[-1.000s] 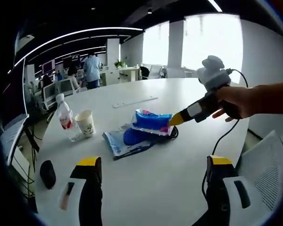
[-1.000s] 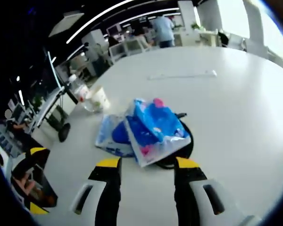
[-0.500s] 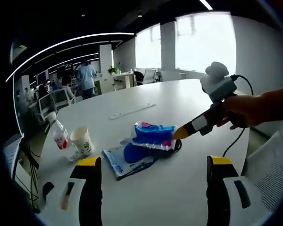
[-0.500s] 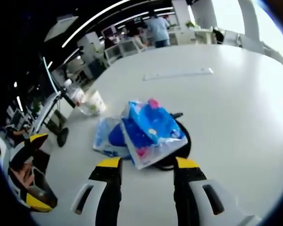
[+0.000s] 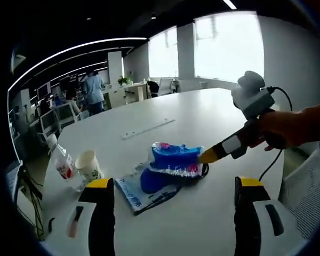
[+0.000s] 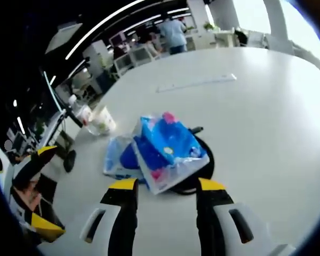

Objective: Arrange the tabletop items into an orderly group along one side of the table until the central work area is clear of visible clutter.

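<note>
A blue plastic-wrapped tissue pack [image 5: 173,158] lies mid-table, partly on a flat blue packet [image 5: 137,191] and a black looped object [image 5: 201,172]. My left gripper [image 5: 174,182] is held back from the pile, open, with nothing between its jaws. A hand brings my right gripper [image 5: 209,156] in from the right, its yellow tip at the pack's right edge. In the right gripper view, my right gripper [image 6: 167,184] is open and the near corner of the tissue pack [image 6: 168,149] lies between its tips. The flat packet [image 6: 116,159] sticks out to the left.
A paper cup [image 5: 89,166] and a small bottle [image 5: 61,163] stand near the table's left edge. A long white strip [image 5: 148,128] lies farther back on the white table [image 5: 213,112]. My left gripper [image 6: 34,186] shows at the left of the right gripper view. Desks and people fill the office beyond.
Both cameras have drifted a little, so the scene has shifted in each view. The right gripper stays at the tissue pack's edge. Nothing has been taken hold of or moved.
</note>
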`<action>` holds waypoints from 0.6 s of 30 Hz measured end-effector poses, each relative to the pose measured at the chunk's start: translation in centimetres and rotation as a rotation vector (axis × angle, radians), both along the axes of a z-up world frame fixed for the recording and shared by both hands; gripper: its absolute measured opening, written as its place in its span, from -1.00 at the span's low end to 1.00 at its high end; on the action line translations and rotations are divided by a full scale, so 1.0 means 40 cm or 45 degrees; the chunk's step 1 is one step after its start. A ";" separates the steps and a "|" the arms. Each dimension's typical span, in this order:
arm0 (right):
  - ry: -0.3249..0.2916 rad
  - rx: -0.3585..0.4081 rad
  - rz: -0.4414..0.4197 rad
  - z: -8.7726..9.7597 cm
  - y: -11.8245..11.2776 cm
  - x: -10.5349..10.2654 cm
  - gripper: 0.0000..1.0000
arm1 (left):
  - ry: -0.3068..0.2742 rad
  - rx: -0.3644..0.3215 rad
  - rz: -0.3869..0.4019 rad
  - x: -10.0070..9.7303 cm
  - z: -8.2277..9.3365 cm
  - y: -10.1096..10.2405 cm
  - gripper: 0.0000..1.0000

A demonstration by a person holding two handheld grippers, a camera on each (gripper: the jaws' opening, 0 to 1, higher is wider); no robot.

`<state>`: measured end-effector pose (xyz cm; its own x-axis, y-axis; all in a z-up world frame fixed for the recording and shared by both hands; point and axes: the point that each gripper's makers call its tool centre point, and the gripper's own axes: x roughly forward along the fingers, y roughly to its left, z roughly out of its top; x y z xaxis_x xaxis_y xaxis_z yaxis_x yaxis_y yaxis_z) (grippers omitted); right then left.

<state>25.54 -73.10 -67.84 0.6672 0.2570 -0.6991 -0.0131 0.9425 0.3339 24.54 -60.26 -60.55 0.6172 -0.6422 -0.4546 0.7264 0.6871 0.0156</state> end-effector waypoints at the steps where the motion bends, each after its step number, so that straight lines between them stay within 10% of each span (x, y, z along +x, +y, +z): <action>1: 0.003 0.006 0.001 -0.001 0.001 -0.001 -0.20 | 0.001 0.007 -0.010 0.006 -0.002 -0.004 0.86; 18: 0.016 0.023 -0.031 -0.019 0.002 0.009 -0.20 | 0.015 0.040 -0.104 0.086 -0.038 -0.062 0.88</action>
<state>25.92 -73.02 -68.60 0.6644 0.2537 -0.7030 0.0142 0.9362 0.3512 27.98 -62.72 -62.06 0.5576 -0.6756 -0.4823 0.7803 0.6248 0.0270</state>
